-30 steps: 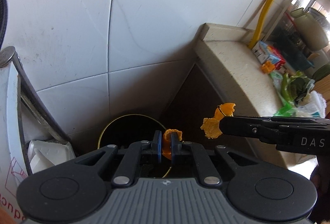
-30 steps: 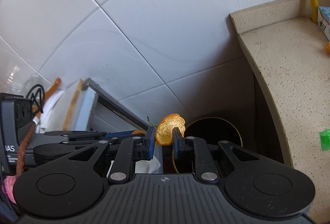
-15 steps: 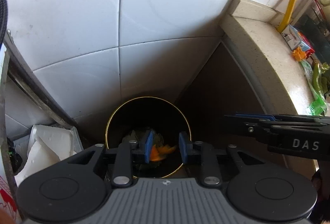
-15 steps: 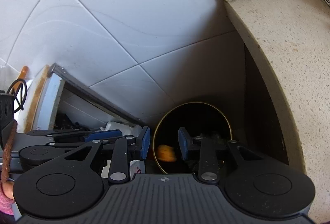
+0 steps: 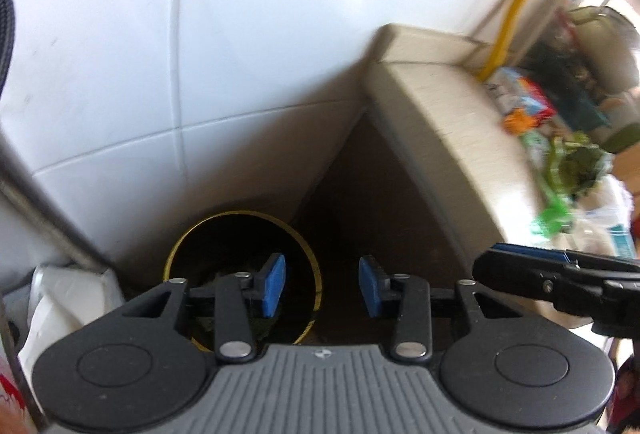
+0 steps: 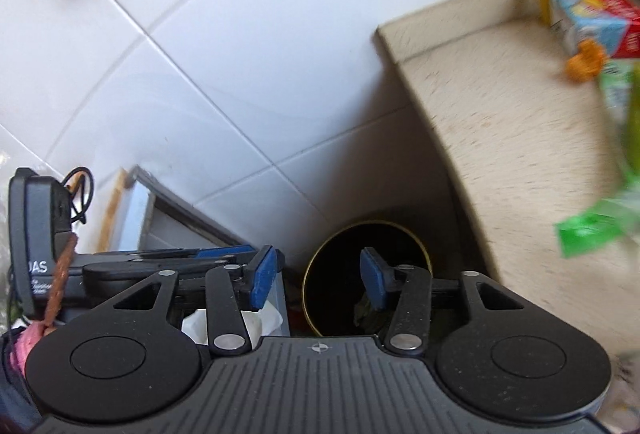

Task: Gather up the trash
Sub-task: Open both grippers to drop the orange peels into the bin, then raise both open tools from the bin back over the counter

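Both grippers hang over the round black bin [image 5: 240, 266] in the corner where the white tiled wall [image 5: 240, 54] meets the stone counter [image 5: 440, 122]. The left gripper [image 5: 320, 292] has its blue pads [image 5: 273, 284] spread wide with nothing between them; the bin's yellow rim sits below its left finger. The right gripper [image 6: 318, 278] is likewise wide apart and empty, and its right finger hangs over the bin's mouth [image 6: 360, 274]. Dark scraps lie deep inside the bin. Beyond the right fingers, on the counter [image 6: 500, 122], lie an orange peel [image 6: 584, 60], a blue carton [image 6: 592, 22] and a green wrapper [image 6: 592, 230], all blurred.
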A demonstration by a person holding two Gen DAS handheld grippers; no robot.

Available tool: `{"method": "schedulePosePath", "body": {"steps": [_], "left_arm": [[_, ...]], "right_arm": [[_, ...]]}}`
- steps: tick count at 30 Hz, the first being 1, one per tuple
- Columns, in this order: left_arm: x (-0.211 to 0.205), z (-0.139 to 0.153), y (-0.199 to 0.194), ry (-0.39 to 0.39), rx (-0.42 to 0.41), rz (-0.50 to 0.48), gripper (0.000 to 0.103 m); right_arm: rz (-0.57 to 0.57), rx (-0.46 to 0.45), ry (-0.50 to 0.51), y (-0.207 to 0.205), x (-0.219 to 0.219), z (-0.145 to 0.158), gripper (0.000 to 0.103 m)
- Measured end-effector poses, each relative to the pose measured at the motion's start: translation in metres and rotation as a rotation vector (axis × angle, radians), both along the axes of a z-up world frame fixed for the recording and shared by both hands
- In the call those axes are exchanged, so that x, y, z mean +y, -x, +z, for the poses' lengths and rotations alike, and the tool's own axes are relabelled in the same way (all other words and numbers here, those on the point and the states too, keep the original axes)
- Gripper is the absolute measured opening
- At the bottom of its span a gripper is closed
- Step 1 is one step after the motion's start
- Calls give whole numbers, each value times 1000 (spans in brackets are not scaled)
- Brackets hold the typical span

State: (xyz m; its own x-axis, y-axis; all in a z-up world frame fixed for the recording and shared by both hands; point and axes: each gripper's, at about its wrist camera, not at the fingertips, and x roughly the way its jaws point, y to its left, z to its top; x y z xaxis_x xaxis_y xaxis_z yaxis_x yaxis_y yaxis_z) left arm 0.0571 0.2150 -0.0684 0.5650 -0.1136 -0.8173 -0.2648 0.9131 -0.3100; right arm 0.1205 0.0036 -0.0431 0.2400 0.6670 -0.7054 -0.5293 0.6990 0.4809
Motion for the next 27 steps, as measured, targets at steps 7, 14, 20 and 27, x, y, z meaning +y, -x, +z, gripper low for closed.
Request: {"method": "schedulePosePath", "body": {"steps": [7,14,20,27], "left_arm": [[-23,25,1,37,-82,-106,40],[-48,42,7,74,-130,-222,42],[-76,49,8,120,-156,-315,43],[-109,63,10,114,-189,-392,46]], "right_arm": [[-98,-64,3,26,-51,29,62],[-261,-155,42,56,-111,59,71],[-365,-229,110,82,-151,74,74],[-413,-267,150,88,-180,77,78]]}}
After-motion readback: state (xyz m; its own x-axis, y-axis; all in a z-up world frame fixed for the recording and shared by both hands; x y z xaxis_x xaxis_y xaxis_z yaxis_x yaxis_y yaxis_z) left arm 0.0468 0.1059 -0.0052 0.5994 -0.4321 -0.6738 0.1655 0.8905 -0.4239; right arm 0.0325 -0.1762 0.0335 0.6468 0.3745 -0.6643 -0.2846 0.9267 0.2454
